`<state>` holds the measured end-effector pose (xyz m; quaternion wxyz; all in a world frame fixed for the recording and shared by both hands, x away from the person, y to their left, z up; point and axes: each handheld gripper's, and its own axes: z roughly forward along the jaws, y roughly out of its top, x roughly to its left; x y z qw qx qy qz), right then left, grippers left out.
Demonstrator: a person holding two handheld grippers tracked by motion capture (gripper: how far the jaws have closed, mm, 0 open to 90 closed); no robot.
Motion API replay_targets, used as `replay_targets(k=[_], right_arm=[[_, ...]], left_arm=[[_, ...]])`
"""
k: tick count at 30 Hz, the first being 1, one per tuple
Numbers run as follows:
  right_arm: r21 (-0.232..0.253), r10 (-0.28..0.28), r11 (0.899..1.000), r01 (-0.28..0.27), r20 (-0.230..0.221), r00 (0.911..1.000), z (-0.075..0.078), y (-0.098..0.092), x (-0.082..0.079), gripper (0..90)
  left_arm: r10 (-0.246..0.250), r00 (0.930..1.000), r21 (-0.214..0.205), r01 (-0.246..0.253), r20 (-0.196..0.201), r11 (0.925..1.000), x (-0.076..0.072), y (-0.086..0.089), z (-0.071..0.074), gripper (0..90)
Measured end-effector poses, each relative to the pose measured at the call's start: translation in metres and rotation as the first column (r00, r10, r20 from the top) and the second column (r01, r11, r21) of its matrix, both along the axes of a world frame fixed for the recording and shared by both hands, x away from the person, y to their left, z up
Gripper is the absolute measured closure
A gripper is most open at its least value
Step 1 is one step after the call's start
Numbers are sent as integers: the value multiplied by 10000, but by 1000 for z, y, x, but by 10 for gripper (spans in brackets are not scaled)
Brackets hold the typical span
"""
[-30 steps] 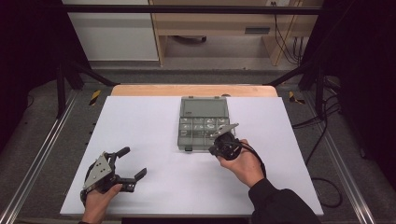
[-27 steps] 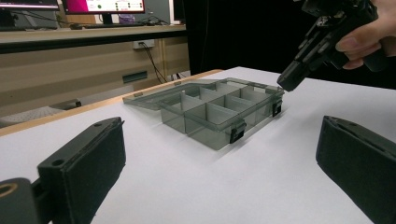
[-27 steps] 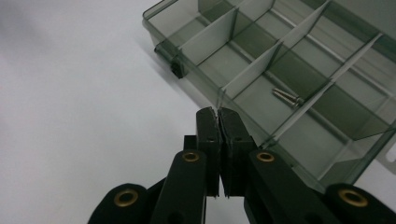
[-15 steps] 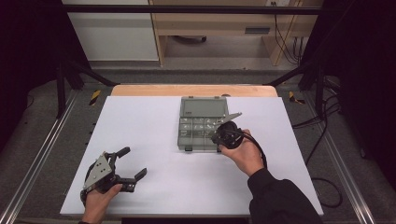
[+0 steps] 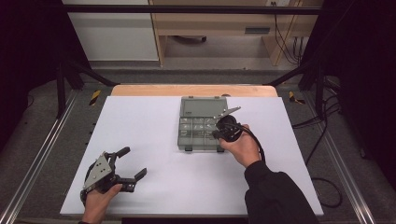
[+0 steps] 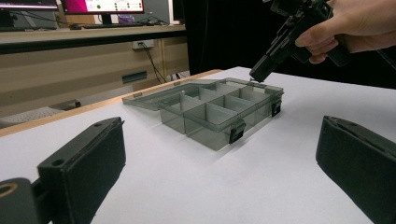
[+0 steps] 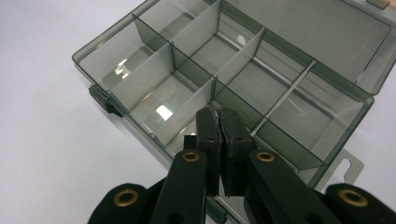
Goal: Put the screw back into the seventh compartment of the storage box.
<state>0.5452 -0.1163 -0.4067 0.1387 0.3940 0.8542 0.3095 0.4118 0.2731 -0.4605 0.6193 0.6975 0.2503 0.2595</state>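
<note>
From the high view my right tongs [image 5: 219,132] sit pressed together with nothing between them, tips over the near right part of the organiser box [image 5: 201,125], which lies open in the middle of the white table [image 5: 140,126], slightly toward the far side. My left tongs [image 5: 132,164] rest at the near left, spread wide and empty, well apart from the box.

In the left gripper view, the box [image 6: 219,109] sits flat with its lid [image 6: 159,95] folded back onto the table, and the right tongs [image 6: 259,73] tilt down at its far rim.

In the right gripper view, the closed tips [image 7: 218,122] hover just above a divider in the empty compartments [image 7: 159,100]. I judge the box light, stiff, thin-walled plastic, smooth enough to slide when pushed. I'd grip a side wall or the latch [image 7: 100,99] edge, not the thin dividers, and steady it with my other hand.
</note>
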Motion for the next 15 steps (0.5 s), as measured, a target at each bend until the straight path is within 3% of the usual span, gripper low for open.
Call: replay_targets(k=[12,15], right_arm=[[-83,-153,9999,149,-421,9990,-14,12,11,875],[-61,-104,9999,103,-54,9999,-15,12,12,782]], left_arm=[[-32,10000,28,32,29,10000,-1,-1,0,14],[-34,10000,70,33,32,10000,-1,0,1,14]])
